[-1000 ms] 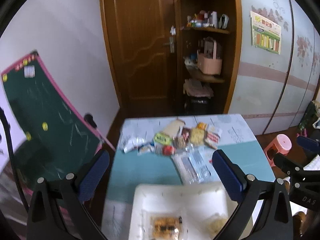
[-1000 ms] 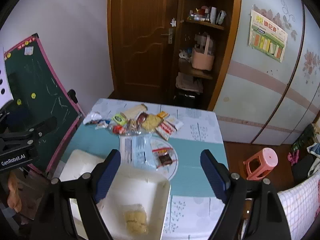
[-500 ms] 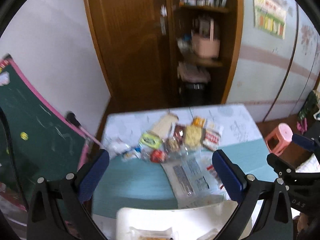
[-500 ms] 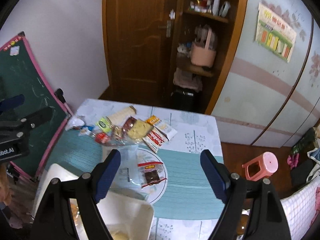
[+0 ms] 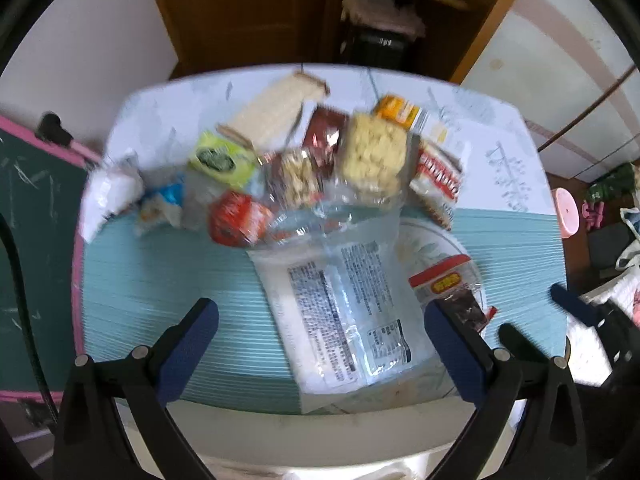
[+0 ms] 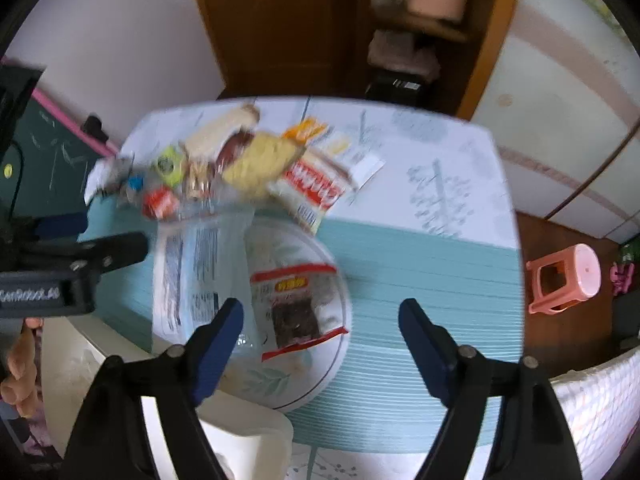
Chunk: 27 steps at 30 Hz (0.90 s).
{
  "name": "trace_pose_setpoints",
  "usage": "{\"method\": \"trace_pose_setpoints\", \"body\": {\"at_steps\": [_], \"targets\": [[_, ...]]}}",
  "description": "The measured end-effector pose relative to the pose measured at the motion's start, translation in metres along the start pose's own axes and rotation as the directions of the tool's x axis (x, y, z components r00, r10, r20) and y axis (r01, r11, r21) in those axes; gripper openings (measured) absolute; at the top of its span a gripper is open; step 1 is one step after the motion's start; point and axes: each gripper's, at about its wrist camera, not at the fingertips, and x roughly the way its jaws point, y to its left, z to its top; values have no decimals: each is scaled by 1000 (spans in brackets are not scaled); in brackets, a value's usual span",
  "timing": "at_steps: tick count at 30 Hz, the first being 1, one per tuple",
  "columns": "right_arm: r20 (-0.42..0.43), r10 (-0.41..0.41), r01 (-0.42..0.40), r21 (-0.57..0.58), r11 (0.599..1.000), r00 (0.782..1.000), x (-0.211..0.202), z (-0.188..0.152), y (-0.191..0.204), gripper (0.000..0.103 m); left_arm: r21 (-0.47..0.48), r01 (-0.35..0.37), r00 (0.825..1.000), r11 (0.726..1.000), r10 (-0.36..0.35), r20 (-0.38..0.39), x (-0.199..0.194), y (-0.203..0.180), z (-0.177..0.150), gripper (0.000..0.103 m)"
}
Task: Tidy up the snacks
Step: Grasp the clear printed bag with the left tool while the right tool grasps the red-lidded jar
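Right now your left gripper (image 5: 318, 344) hangs with its jaws spread wide and empty above the clear printed bag (image 5: 344, 304) near the table's (image 5: 160, 280) front edge. Your right gripper (image 6: 320, 346) is closing, nothing between its fingers, over the red-edged packet (image 6: 296, 304) on the plate (image 6: 320, 384), likely aiming there. The snack pile (image 5: 304, 160) is heaped toward the back edge, blurred, leaving the white tray (image 6: 256, 444) at the front edge free for sorting.
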Motion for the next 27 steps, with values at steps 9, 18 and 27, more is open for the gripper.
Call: {"method": "trace_pose_setpoints", "body": {"at_steps": [9,18,27], "targets": [[-163,3,-8,-25,1000,987,59,-8,9,53,-24,-22,993,999,18,-121,47,-10,3,102],[-185,-10,10,-4,1000,983,70,-20,-4,42,-56,-30,981,998,18,-195,79,-22,3,102],[-160,6,-1,33,999,987,66,-29,-20,42,12,-149,962,989,148,-231,104,-51,1,103]]}}
